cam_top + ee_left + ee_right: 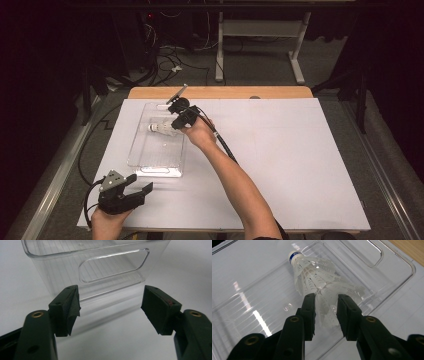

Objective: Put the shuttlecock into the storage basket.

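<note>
A white plastic shuttlecock (312, 275) with a blue band at its cork lies inside a clear plastic tray (150, 162) at the table's left middle; the shuttlecock (161, 128) sits near the tray's far end. My right gripper (325, 315) reaches into the tray from the right. Its jaws stand narrowly apart, and the rim of the skirt fills the gap and touches both pads. My left gripper (141, 184) rests at the near left of the table, open and holding nothing. It faces the tray's near end wall with the handle cut-out (112, 267).
A white sheet (300, 165) covers the table, with a wooden edge (225, 92) showing at the far side. A cable (227, 150) trails from my right gripper along the forearm. Beyond the table are a desk frame (260, 45) and floor cables.
</note>
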A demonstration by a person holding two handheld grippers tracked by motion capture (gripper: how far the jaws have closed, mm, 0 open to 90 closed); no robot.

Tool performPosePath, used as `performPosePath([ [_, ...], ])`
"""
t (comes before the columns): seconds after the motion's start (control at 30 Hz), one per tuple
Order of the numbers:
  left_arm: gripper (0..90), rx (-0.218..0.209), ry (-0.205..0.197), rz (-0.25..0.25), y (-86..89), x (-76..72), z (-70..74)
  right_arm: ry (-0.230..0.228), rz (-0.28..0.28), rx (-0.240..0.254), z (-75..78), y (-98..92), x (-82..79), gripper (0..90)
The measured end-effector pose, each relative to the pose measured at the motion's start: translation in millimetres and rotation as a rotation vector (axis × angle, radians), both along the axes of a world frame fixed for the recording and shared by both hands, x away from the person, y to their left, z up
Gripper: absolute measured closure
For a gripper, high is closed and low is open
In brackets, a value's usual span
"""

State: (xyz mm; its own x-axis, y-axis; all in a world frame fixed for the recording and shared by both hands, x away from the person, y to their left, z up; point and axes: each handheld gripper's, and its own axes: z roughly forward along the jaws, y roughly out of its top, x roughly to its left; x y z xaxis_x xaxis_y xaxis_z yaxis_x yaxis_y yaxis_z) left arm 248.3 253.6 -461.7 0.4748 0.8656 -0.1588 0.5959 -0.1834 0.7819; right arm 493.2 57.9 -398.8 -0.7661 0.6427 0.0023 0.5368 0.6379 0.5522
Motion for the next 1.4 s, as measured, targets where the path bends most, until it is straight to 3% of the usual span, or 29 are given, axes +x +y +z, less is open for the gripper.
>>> performPosePath([
  [1.4, 31.9, 0.006, 0.005, -0.002, -1.1, 1.1, -0.6, -0.027, -0.006, 0.131, 12.4, -35.6, -10.1, 62.4],
])
